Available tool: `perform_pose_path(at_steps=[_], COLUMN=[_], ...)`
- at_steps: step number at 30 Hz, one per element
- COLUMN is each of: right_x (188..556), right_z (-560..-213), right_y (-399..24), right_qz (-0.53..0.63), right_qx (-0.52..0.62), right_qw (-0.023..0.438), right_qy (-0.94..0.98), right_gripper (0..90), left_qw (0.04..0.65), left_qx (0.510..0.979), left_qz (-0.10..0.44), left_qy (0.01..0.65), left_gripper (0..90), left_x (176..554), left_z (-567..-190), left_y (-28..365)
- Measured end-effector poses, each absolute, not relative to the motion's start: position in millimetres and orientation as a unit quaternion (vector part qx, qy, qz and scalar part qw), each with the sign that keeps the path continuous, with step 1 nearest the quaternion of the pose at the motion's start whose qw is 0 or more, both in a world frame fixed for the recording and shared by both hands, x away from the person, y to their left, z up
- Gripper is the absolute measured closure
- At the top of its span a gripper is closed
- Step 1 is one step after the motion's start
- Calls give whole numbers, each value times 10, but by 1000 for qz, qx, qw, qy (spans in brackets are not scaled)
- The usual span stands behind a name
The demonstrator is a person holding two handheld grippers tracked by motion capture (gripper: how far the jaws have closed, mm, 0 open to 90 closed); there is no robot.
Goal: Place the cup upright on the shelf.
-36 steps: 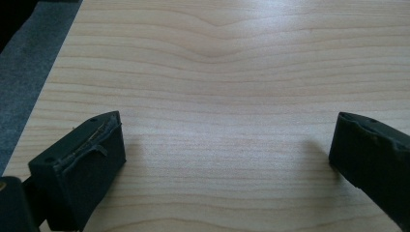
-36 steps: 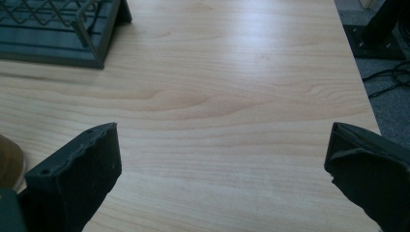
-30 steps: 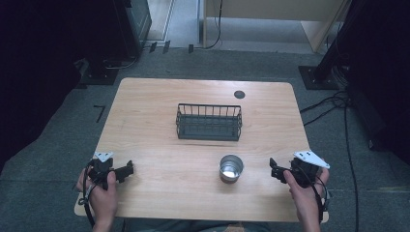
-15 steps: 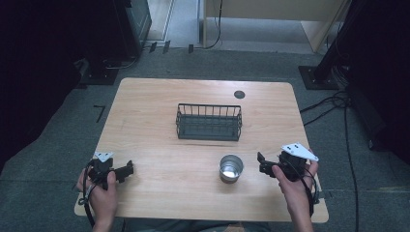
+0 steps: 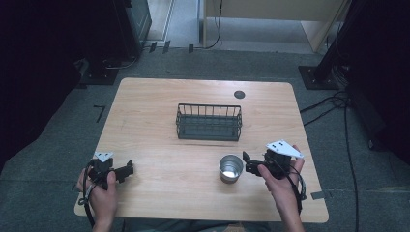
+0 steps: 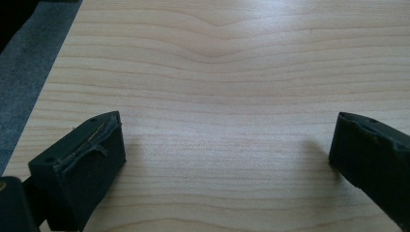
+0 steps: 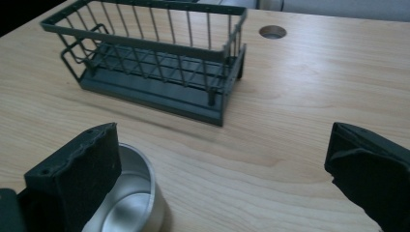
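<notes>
High view: we're seeing steel cup [image 5: 230, 167] sitting on counter [image 5: 159, 125], just left of right gripper [image 5: 247, 164], jaws spread wide, pointing at it. Right gripper view: cup peeking behind own left jaw, so off-center. Left gripper [image 5: 126, 169] idling well apart, wide too. Wire basket [image 5: 209, 122] sitting beyond cup. Guessing right hand's grabbing it.

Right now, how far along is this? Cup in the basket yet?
Not yet. Nothing looks done: the metal cup stands on the table in front of the wire basket, which looks empty. In hand: the right gripper, jaws open, sits beside the cup without gripping it. The left gripper is open over bare wood. Likely left: grasp, lift, place in the basket.
</notes>
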State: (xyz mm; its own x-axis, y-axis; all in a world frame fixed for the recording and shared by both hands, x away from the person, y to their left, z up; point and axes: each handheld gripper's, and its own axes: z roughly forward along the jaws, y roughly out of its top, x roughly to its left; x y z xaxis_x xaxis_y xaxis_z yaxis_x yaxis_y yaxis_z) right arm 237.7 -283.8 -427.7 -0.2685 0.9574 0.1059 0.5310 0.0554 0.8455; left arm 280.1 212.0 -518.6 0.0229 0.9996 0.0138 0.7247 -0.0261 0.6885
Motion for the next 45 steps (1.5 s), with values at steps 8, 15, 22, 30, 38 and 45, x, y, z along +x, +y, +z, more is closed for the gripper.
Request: perform_pose_path(at_steps=[8, 15, 22, 30, 38, 45], right_x=[2417, 2442, 2428, 2447, 2449, 2382], right_z=[-4323, -4428, -4521, -4632, -4657, -4672], right_y=[-2572, -2387, -2315, -2269, -2282, -2201], right_qz=[423, 419, 423, 417, 428, 427], right_qx=[530, 525, 532, 532, 533, 518], right_qw=[235, 225, 213, 208, 201, 193], right_qy=[696, 706, 702, 707, 702, 716], right_gripper=[0, 0, 0, 0, 0, 0], left_qw=[261, 261, 261, 261, 261, 261], left_qx=[666, 666, 666, 666, 666, 666], left_qz=[264, 264, 264, 263, 263, 263], left_qy=[647, 647, 647, 647, 647, 647], left_gripper=[0, 0, 0, 0, 0, 0], left_x=[2801, 2801, 2802, 2801, 2802, 2801], left_z=[-5186, -5186, -5186, -5186, -5185, -5186], left_y=[2120, 2120, 2120, 2120, 2120, 2120])
